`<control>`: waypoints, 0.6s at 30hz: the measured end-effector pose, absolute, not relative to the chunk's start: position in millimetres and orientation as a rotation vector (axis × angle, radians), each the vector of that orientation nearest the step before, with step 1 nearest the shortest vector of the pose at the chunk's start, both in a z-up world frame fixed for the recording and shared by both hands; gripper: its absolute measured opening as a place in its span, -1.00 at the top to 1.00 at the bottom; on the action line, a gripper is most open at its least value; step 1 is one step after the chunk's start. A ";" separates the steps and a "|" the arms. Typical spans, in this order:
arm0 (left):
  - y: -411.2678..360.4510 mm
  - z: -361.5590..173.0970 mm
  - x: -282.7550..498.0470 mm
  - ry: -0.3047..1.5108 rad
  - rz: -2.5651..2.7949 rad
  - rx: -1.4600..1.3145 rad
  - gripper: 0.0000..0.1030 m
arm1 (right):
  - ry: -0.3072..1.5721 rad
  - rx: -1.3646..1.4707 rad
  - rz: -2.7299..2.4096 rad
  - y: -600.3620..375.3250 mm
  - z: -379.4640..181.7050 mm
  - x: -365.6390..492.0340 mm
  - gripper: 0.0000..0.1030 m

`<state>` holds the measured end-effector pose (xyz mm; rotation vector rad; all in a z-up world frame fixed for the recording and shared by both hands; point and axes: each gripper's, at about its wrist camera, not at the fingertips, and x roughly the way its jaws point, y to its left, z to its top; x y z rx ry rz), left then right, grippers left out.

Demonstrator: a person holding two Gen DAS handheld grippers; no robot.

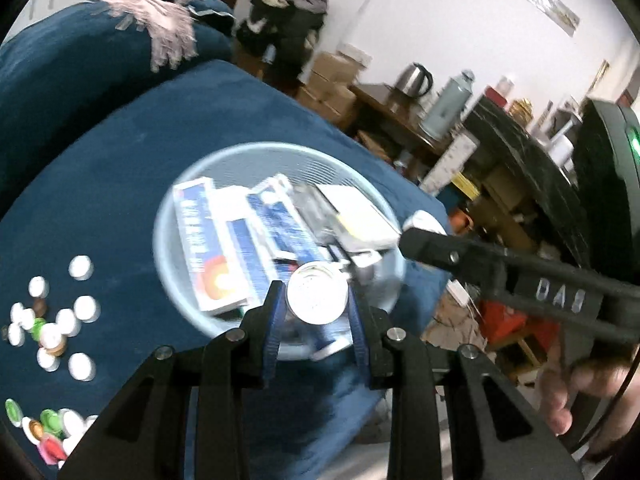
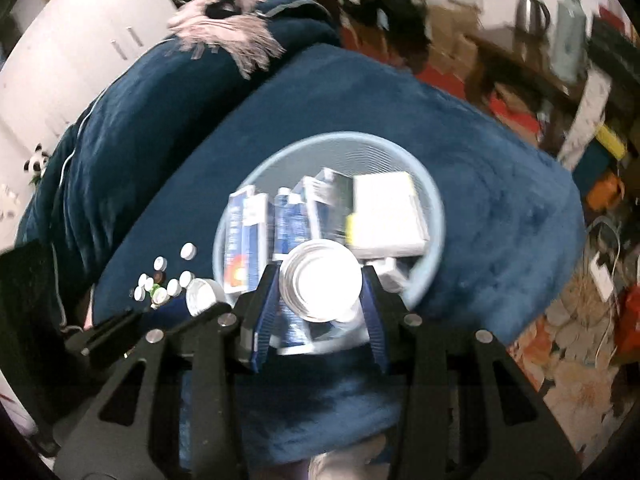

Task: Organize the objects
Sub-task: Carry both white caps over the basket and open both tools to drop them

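A light blue mesh basket (image 1: pixel 176 216) (image 2: pixel 434 200) stands on a dark blue blanket and holds several blue-and-white medicine boxes (image 1: pixel 208 248) (image 2: pixel 246 236) and a white box (image 2: pixel 386 212). My left gripper (image 1: pixel 316 294) is shut on a small round white container (image 1: pixel 316 298), held above the basket's near side. My right gripper (image 2: pixel 320 286) is shut on a larger round white container (image 2: pixel 320 284) over the basket. One of the right gripper's fingers (image 1: pixel 440 250) reaches in from the right in the left wrist view. Both views are blurred.
Several loose bottle caps (image 1: pixel 60 320) (image 2: pixel 164 280) lie on the blanket left of the basket. A pink fringed cloth (image 1: pixel 156 20) lies at the back. A cluttered table with a kettle (image 1: pixel 416 78) and a thermos (image 1: pixel 448 104) stands to the right. A hand (image 1: pixel 560 396) grips the right tool.
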<state>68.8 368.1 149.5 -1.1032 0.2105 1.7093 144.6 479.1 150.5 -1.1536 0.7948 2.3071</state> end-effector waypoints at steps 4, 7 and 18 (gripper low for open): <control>391.5 139.9 79.3 0.227 1.662 -1.150 0.38 | 0.949 -1.158 2.284 502.6 140.9 150.4 0.20; 402.3 133.7 83.9 0.258 1.650 -1.158 0.38 | 0.983 -1.160 2.275 505.4 135.2 149.0 0.20; 388.3 141.8 67.8 0.221 1.757 -1.143 -0.85 | 1.128 -1.146 2.153 522.9 120.5 164.8 -0.32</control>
